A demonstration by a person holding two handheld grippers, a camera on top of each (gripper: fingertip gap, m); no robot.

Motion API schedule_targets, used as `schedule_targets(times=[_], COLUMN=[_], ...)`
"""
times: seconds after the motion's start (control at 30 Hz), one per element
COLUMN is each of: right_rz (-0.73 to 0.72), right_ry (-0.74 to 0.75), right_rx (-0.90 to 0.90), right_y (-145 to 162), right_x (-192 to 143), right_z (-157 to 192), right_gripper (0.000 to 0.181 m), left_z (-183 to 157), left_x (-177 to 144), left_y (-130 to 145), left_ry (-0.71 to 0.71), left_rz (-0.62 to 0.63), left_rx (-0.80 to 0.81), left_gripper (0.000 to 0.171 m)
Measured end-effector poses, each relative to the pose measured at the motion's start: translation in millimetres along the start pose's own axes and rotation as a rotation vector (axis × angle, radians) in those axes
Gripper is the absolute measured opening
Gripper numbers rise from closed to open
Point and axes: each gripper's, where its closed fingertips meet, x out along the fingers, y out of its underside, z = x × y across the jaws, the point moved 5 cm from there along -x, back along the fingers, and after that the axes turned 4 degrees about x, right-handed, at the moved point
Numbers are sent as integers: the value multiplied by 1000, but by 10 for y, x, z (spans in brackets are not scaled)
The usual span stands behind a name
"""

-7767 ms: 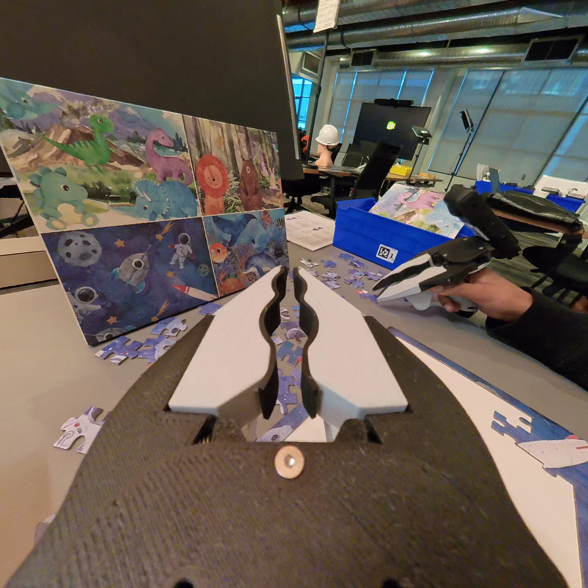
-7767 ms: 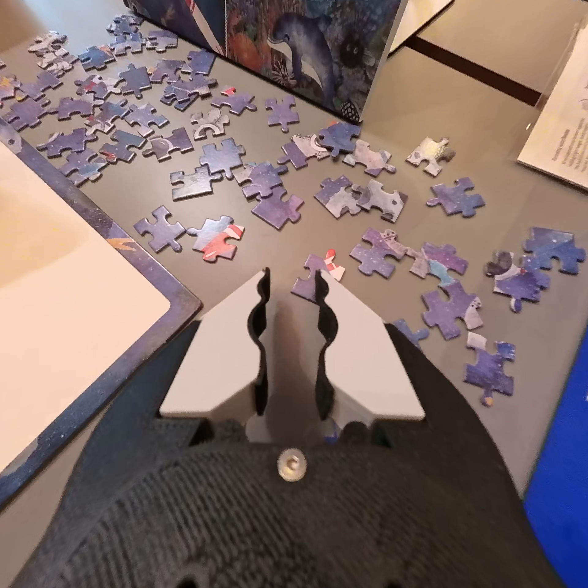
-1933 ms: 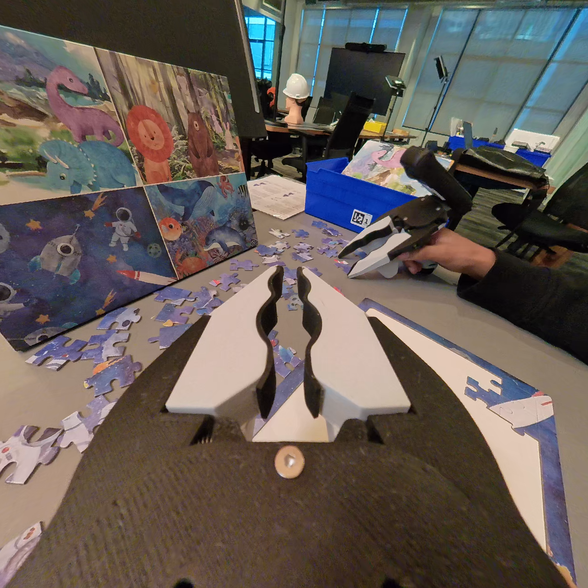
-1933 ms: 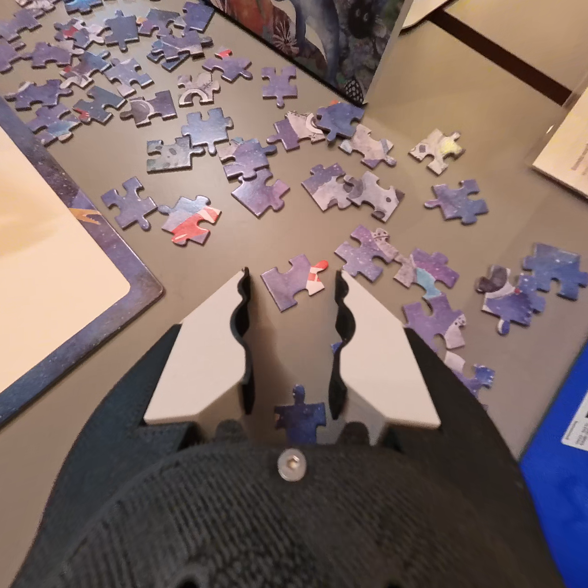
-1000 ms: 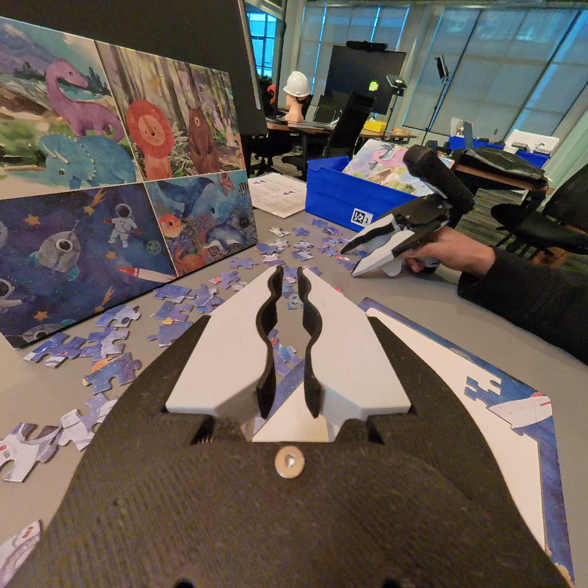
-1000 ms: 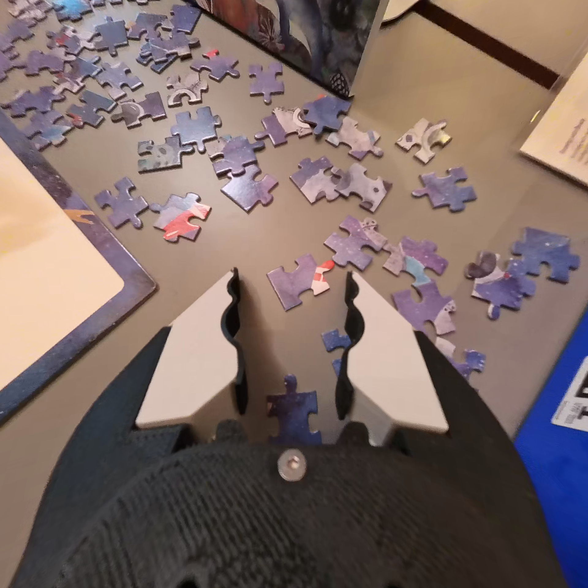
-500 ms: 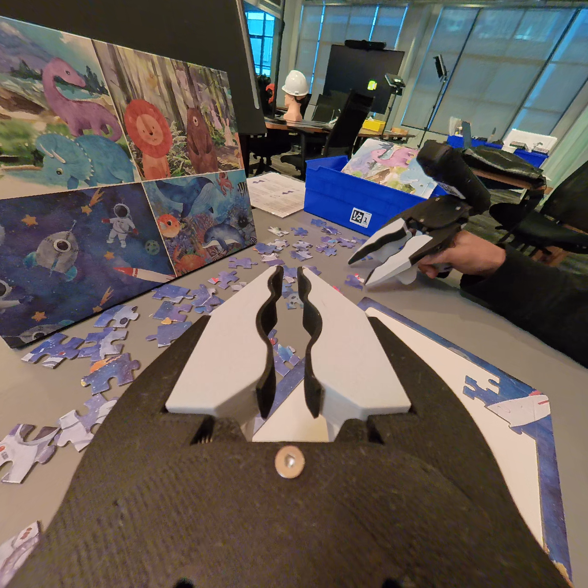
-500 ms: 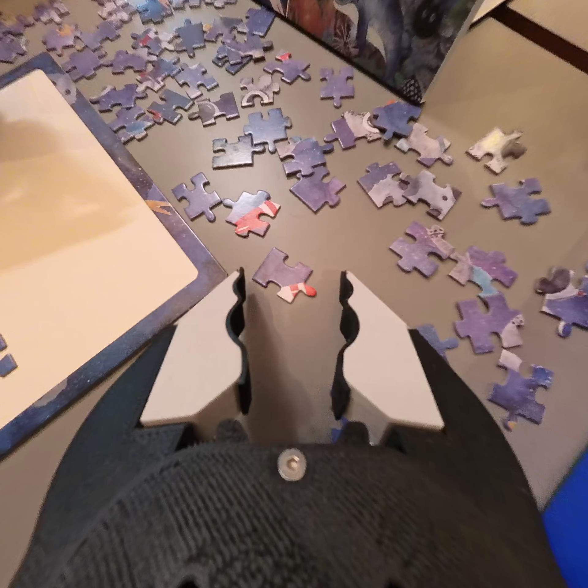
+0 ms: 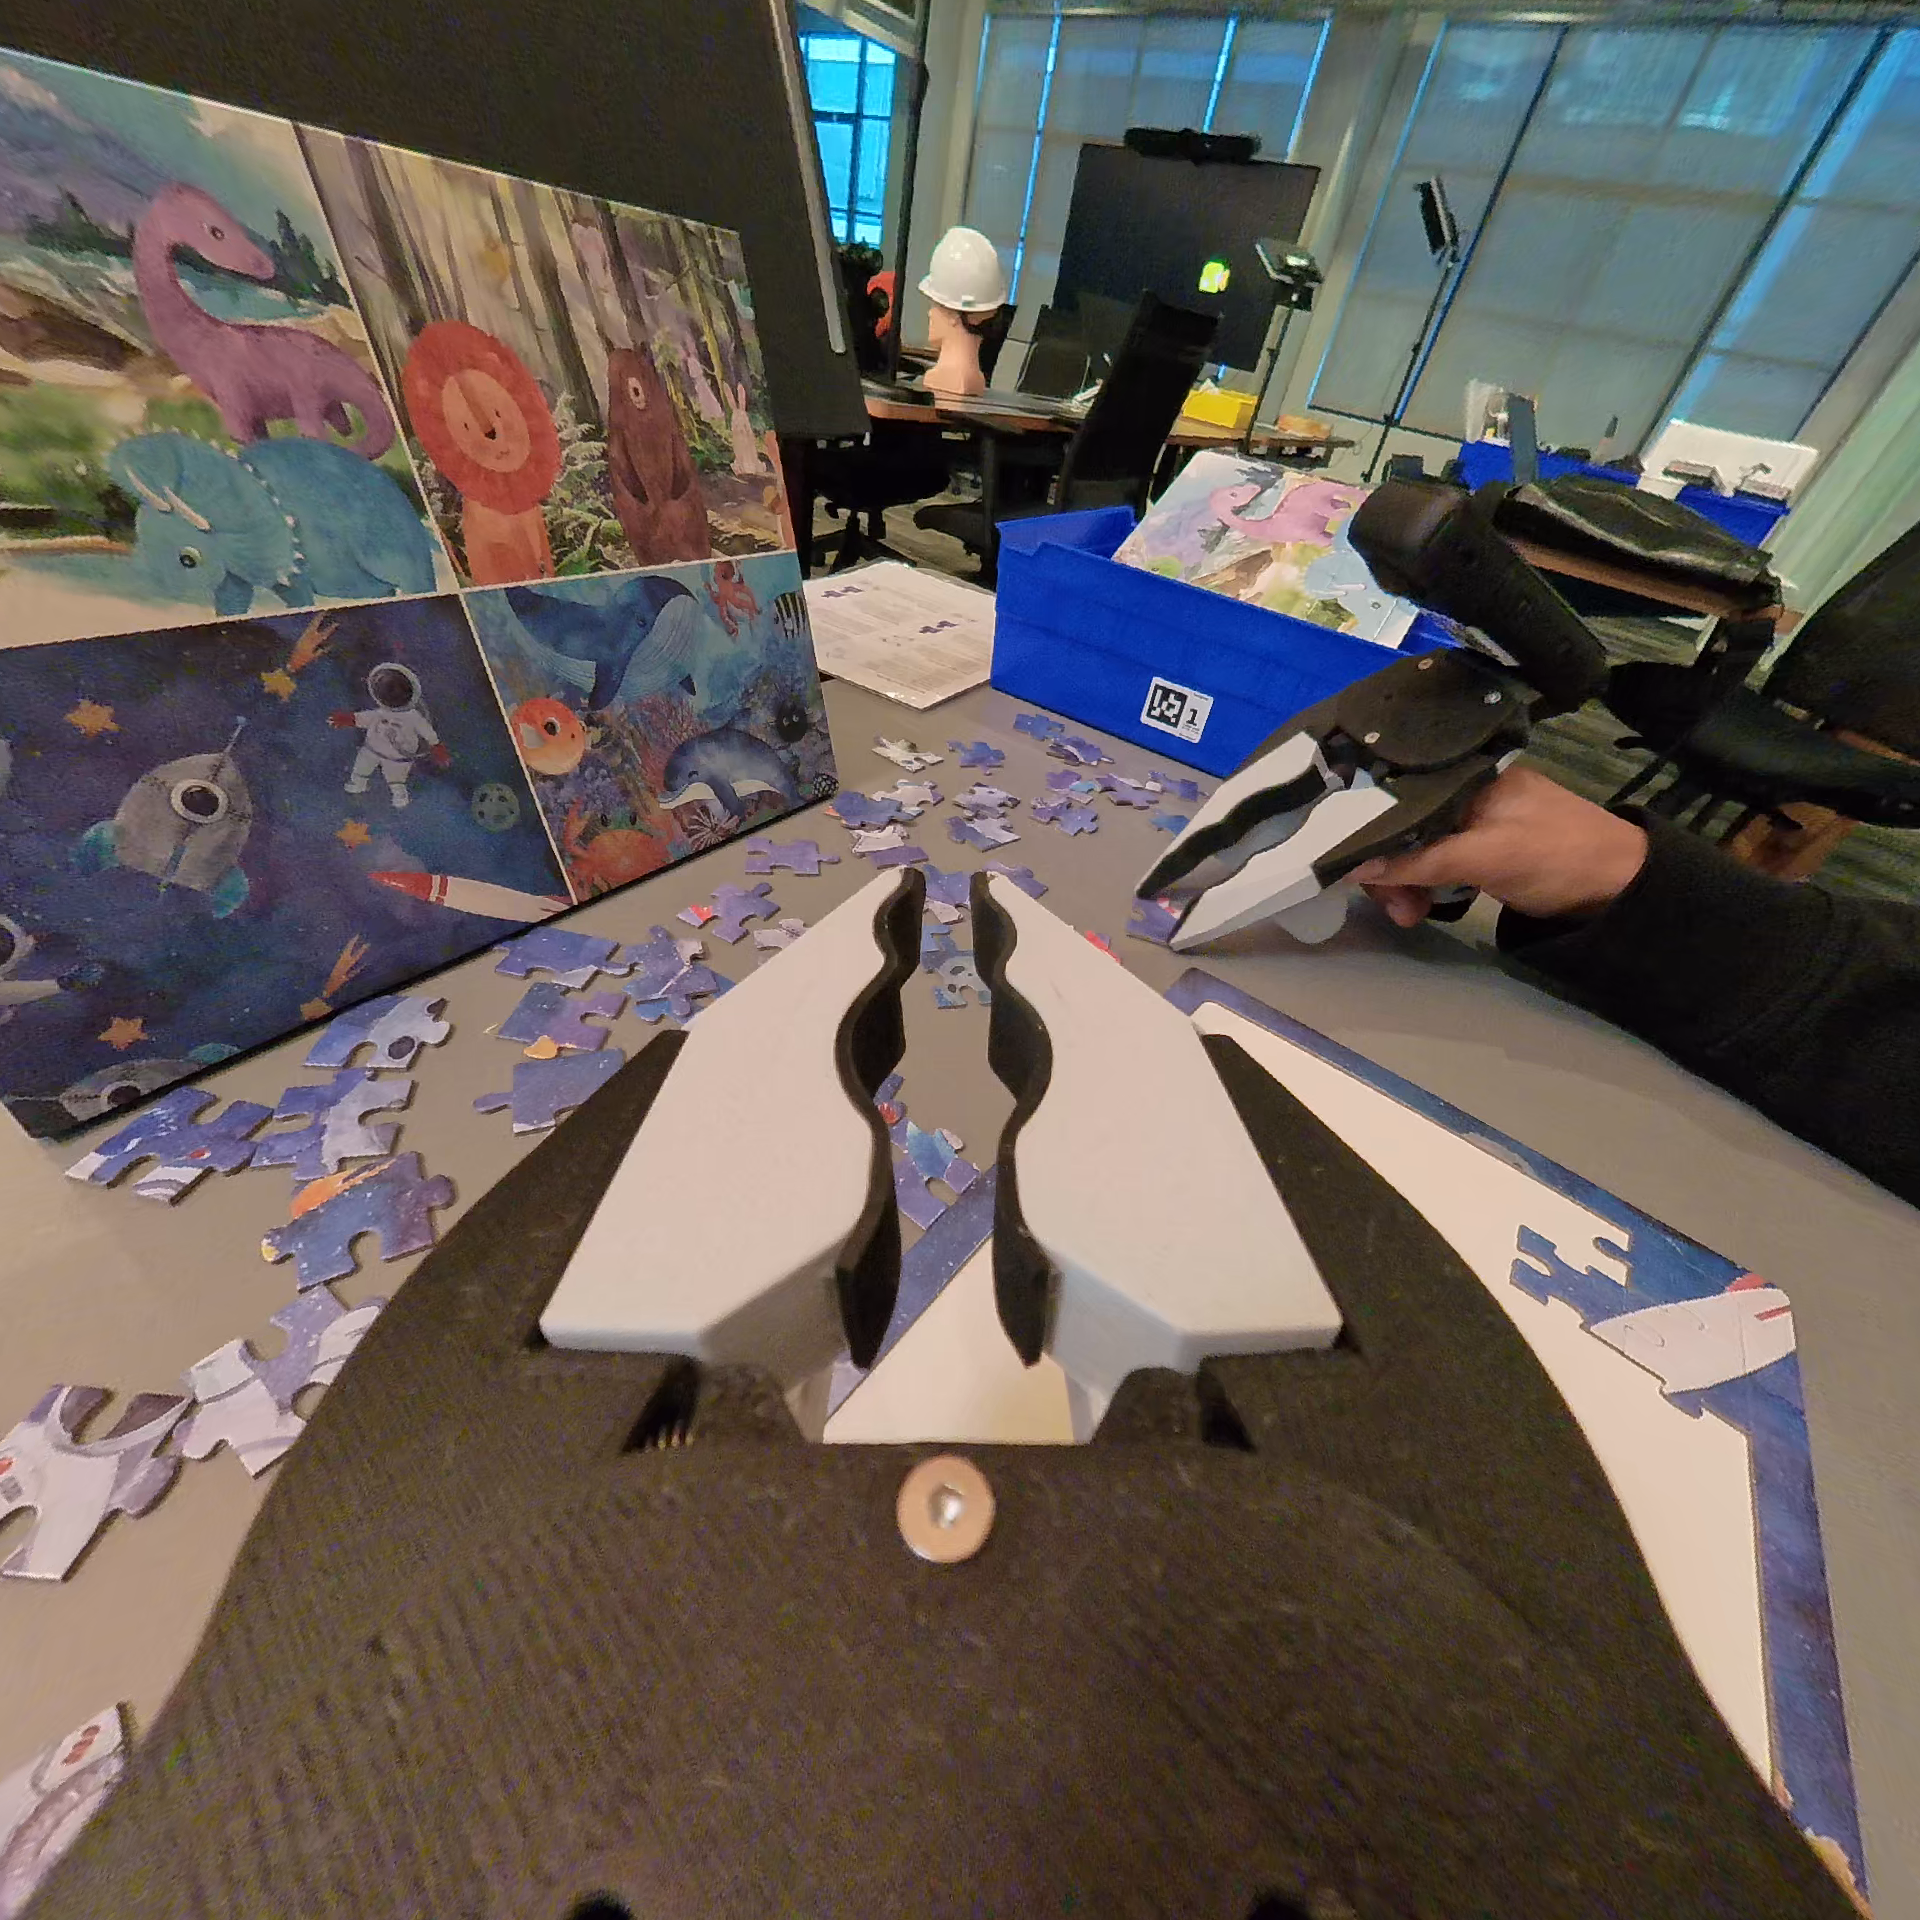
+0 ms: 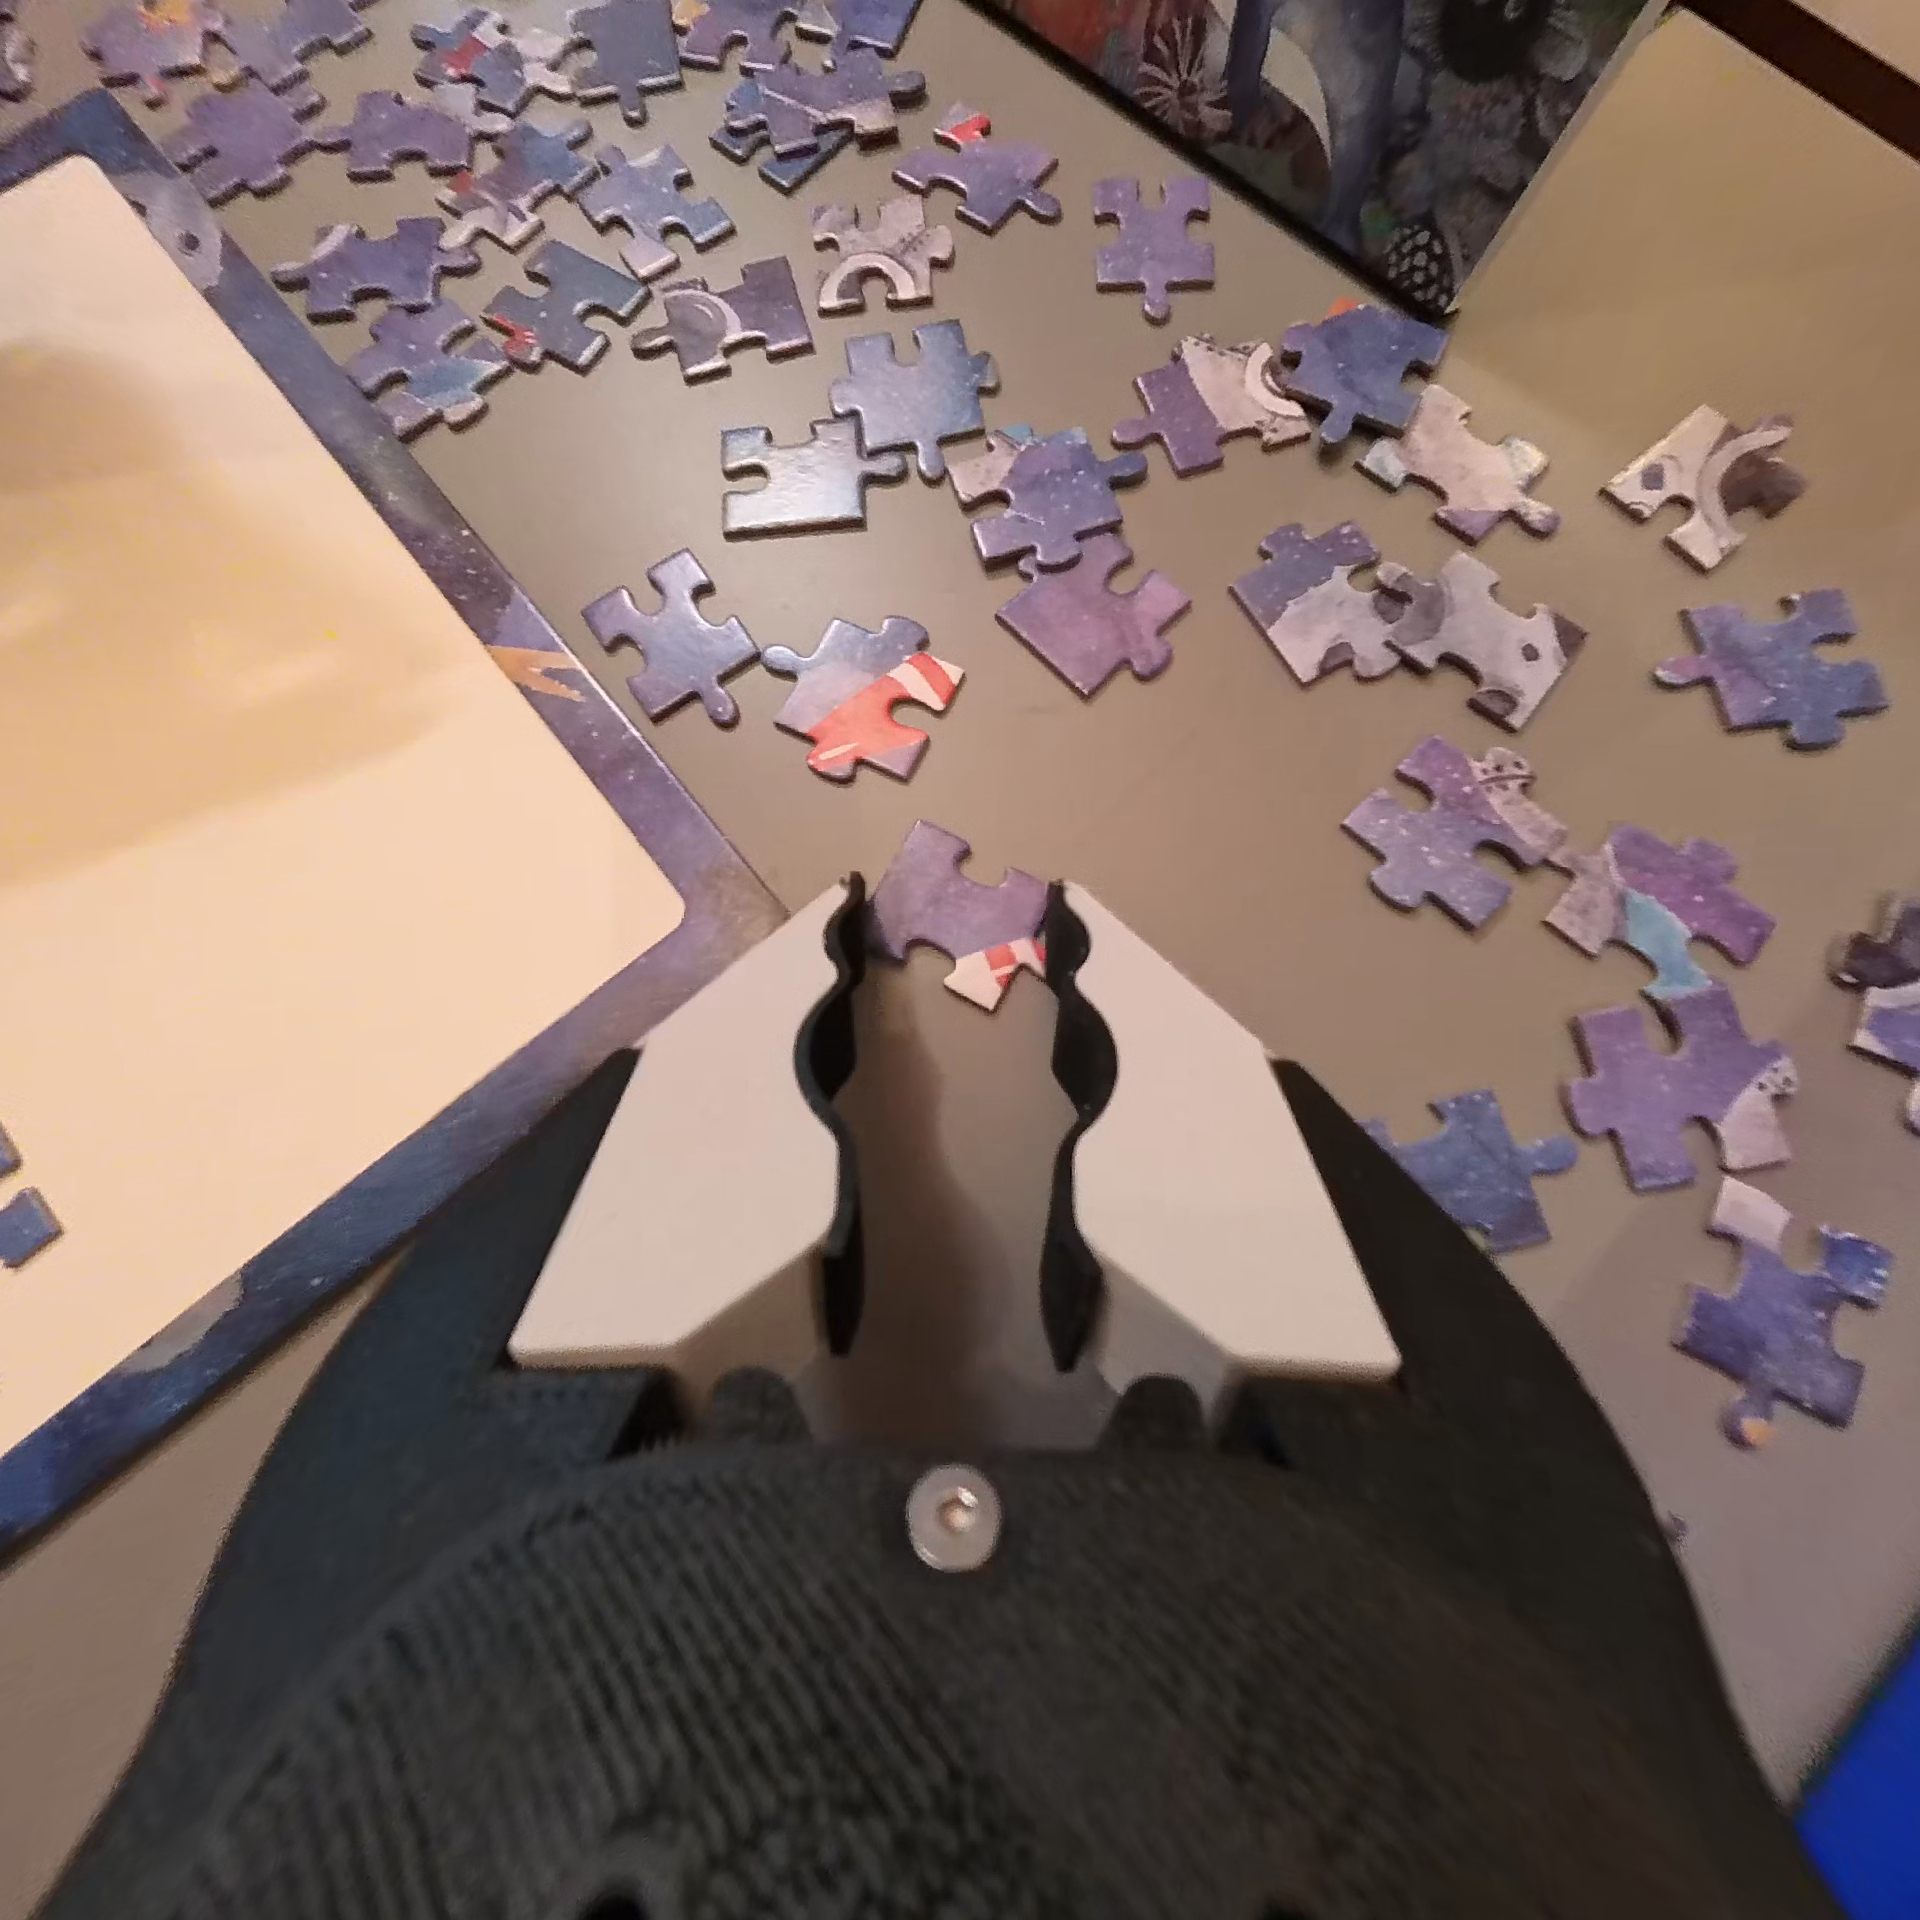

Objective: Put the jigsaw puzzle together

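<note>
On grey table (image 10: 1195,748), right wrist view: right gripper (image 10: 951,894) at 6 o'clock, tips down at the tabletop, jaws parted and bracketing one purple piece (image 10: 961,909) with a red-and-white corner; both tips at its edges, firm grip not confirmed. Frame (image 10: 644,790) at 9 o'clock, dark blue border around a bare cream bed, its corner just beside the left fingertip. Loose pieces (image 10: 1081,499) spread from 11 to 3 o'clock, purple and blue, face up, several overlapping. Red-striped piece (image 10: 868,701) at 12 o'clock, near the frame edge. Picture box (image 10: 1351,114) at 1 o'clock, upright.

Left wrist view: left gripper (image 9: 948,909) centre, above the frame (image 9: 1455,1132), jaws a narrow gap apart, nothing between them. Right gripper (image 9: 1158,914) at 2 o'clock, held by a hand (image 9: 1517,852), tips on the table. Box (image 9: 395,582) at 10 o'clock, four animal and space panels. Blue bin (image 9: 1122,644) at 1 o'clock, behind the scatter. Joined pieces (image 9: 1662,1309) at 4 o'clock, seated in the frame's corner.
</note>
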Motion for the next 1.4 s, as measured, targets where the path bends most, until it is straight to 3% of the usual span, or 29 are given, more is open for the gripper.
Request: schedule_targets(times=[0.07,0.17,0.37,0.47,0.57,0.7,0.83,0.93,1.0,1.13,1.27,1.4], right_rz=[-37,-99,-152,-229,-276,-173,-87,-81,-89,-120,-150,-180], right_ry=[-79,-188,-45,22,27,20,151,162,154,179,205,227], right_rx=[23,52,69,138,186,161,56,52,65,68,72,68], right_y=[-33,-116,-162,-206,-214,-133,-70,-49,-46,-70,-105,-137], right_x=[-28,-112,-257,-428,-537,-441,-377,-370,-385,-478,-581,-659], right_z=[62,155,-44,-212,-293,-236,-267,-291,-307,-359,-387,-406], right_gripper=[16,25,24,24,23,26,23,23,22,22,21,20], left_z=[-1,-5,-44,-224,-626,-998,-1014,-913,-949,-990,-1347,-1190], left_x=[0,3,45,213,486,902,1444,1730,1818,1838,1734,1853], left_y=[0,0,45,226,415,514,606,756,760,756,694,591], left_ry=[1,2,13,77,266,415,410,336,363,372,638,518], left_rz=[0,1,45,198,381,552,672,830,820,829,823,742], left_rx=[0,1,31,92,127,240,347,217,119,99,12,171], left_gripper=[8,8,10,26,36,40,46,45,47,48,49,49])
